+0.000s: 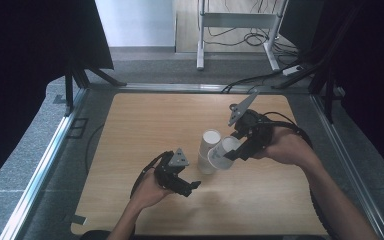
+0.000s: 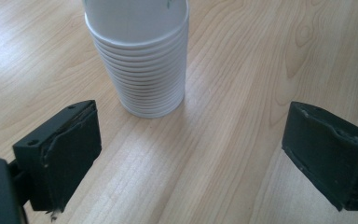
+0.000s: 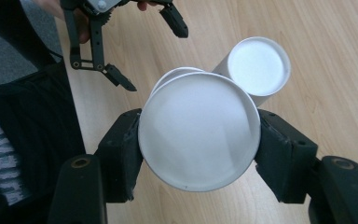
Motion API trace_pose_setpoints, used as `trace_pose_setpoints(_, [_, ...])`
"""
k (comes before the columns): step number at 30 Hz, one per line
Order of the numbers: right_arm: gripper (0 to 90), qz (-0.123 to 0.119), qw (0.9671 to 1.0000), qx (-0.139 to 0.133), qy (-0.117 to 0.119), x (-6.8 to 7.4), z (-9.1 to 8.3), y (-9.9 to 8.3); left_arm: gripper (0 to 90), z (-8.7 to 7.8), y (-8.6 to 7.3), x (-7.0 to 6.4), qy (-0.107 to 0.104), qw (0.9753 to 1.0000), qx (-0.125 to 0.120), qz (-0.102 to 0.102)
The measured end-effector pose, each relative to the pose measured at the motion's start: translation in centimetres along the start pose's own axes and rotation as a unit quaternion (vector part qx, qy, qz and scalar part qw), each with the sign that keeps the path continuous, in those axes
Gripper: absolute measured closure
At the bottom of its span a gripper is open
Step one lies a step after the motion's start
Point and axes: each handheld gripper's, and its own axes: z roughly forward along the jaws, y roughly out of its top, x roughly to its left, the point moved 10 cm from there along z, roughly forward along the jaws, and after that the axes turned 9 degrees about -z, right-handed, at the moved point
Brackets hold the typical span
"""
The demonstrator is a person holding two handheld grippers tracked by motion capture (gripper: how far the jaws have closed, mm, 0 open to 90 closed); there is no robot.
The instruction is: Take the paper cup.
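Your right gripper (image 3: 199, 140) squeezes a white paper cup (image 3: 199, 131) between its two black jaws, one on each side. You hold the cup above the wooden table (image 1: 145, 120), tipped on its side, just beside the two stacks of cups. The taller stack (image 1: 210, 142) stands at the back and the shorter stack (image 1: 205, 164) stands in front. Your left gripper (image 2: 191, 158) is wide open and holds nothing. It sits near the shorter stack, not touching it.
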Motion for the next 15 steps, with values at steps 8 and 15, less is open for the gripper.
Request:
trace_pose_setpoints(8, [36.9,-0.002,0.9999,-0.013,0.010,1.2,0.7,-0.8,4.4,-0.1,-0.7,-0.6,-0.003,1.0000,0.006,0.004])
trace_pose_setpoints(15, [36.9,0.001,0.9996,-0.023,0.017,1.9,1.9,-1.6,4.4,-0.3,-1.4,-0.9,-0.006,0.9999,0.010,-0.001])
